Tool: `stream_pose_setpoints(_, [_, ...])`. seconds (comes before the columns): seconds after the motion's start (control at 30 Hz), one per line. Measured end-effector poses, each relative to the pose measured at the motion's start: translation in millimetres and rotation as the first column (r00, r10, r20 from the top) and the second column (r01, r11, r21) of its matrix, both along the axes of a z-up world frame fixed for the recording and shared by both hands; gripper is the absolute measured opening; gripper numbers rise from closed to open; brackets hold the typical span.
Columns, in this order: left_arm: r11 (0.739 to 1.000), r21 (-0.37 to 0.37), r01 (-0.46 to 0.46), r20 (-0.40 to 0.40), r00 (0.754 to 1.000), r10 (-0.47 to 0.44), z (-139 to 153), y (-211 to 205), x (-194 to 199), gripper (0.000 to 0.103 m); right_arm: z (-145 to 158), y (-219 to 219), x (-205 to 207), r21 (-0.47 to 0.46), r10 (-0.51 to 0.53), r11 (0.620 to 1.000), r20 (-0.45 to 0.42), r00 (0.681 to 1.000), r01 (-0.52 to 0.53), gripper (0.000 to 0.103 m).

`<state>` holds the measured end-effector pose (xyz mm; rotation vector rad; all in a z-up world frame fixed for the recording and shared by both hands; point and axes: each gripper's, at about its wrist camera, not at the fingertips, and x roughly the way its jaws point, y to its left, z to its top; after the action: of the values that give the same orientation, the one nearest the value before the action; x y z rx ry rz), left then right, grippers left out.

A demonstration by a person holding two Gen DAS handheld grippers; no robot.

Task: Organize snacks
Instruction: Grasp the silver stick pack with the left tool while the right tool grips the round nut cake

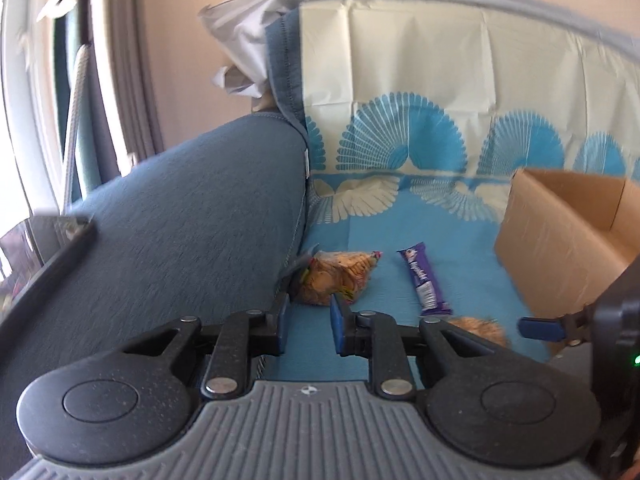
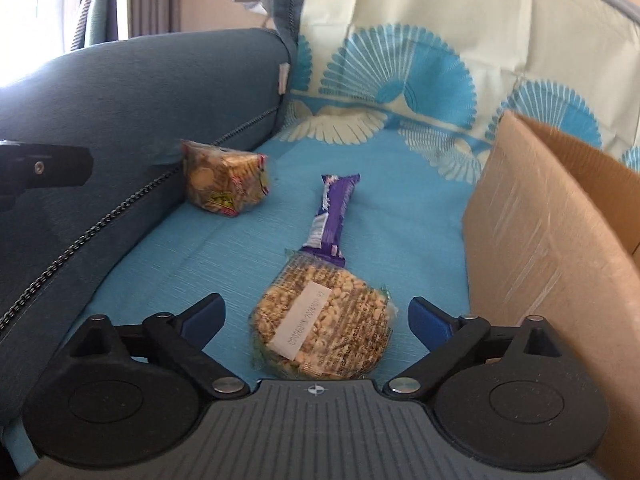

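Three snacks lie on a blue cloth over a sofa seat. A round peanut brittle pack (image 2: 324,330) lies between the wide-open fingers of my right gripper (image 2: 316,316); the fingers do not touch it. A purple wrapped bar (image 2: 334,212) lies just beyond it. A clear bag of biscuits (image 2: 224,184) rests against the sofa arm. In the left wrist view my left gripper (image 1: 308,324) is open a little and empty, just short of the biscuit bag (image 1: 338,276). The purple bar (image 1: 424,280) and the peanut pack (image 1: 480,328) lie to its right.
An open cardboard box (image 2: 540,240) stands on the seat to the right, also in the left wrist view (image 1: 560,240). The blue-grey sofa arm (image 1: 180,220) rises on the left. A patterned cloth (image 1: 420,80) covers the backrest. The right gripper's finger (image 1: 540,330) shows at the right edge.
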<state>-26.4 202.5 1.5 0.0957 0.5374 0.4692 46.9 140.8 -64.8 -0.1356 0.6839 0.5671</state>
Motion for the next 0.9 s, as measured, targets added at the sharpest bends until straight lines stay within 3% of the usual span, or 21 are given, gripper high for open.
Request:
stream_pose_setpoints(0.07, [0.998,0.065,0.006,-0.062,0.998,-0.002,-8,0,24,0.039,-6,2,6,0.001,0.007,1.000,-0.046,0.999,-0.007,0.100])
stream_pose_setpoints(0.13, [0.996,0.084,0.008,-0.089,0.996,0.000,-12,3,46,0.040,-8,4,7,-0.003,0.007,1.000,-0.046,0.999,-0.007,0.100])
stream_pose_setpoints(0.2, [0.995,0.104,0.009,-0.115,0.993,0.003,-15,5,70,0.048,-11,5,10,-0.005,0.007,1.000,-0.054,0.999,-0.007,0.100])
stream_pose_setpoints(0.27, [0.995,0.101,0.021,-0.168,0.986,-0.004,-20,8,96,0.075,-12,1,13,0.004,-0.009,1.000,-0.076,0.997,0.010,0.099])
stream_pose_setpoints(0.33, [0.994,0.106,0.032,-0.237,0.971,-0.006,-29,11,120,0.086,-14,-2,16,0.015,-0.019,1.000,-0.100,0.995,0.020,0.094])
stream_pose_setpoints(0.43, [0.986,0.162,0.030,-0.295,0.955,0.019,-45,17,143,0.086,-17,-2,16,0.008,-0.015,1.000,-0.110,0.994,0.016,0.091])
stream_pose_setpoints(0.5, [0.976,0.210,0.051,-0.327,0.945,0.021,-53,19,151,0.079,-17,-1,13,0.002,0.000,1.000,-0.092,0.996,0.001,0.087])
stream_pose_setpoints(0.53, [0.974,0.213,0.076,-0.337,0.941,0.000,-54,19,152,0.057,-17,0,11,0.000,0.011,1.000,-0.083,0.996,-0.011,0.085])
stream_pose_setpoints(0.57, [0.979,0.184,0.084,-0.352,0.936,-0.014,-54,23,152,0.030,-15,0,10,-0.003,0.020,1.000,-0.075,0.997,-0.021,0.082])
stream_pose_setpoints(0.7, [0.997,0.041,0.071,-0.337,0.940,-0.053,-41,37,134,0.024,-13,-1,4,-0.009,0.046,0.999,-0.056,0.997,-0.047,0.080])
stream_pose_setpoints(0.9, [0.988,-0.123,0.092,-0.260,0.958,-0.122,-26,23,65,0.023,-6,-1,-11,-0.028,0.072,0.997,-0.051,0.996,-0.074,0.080])
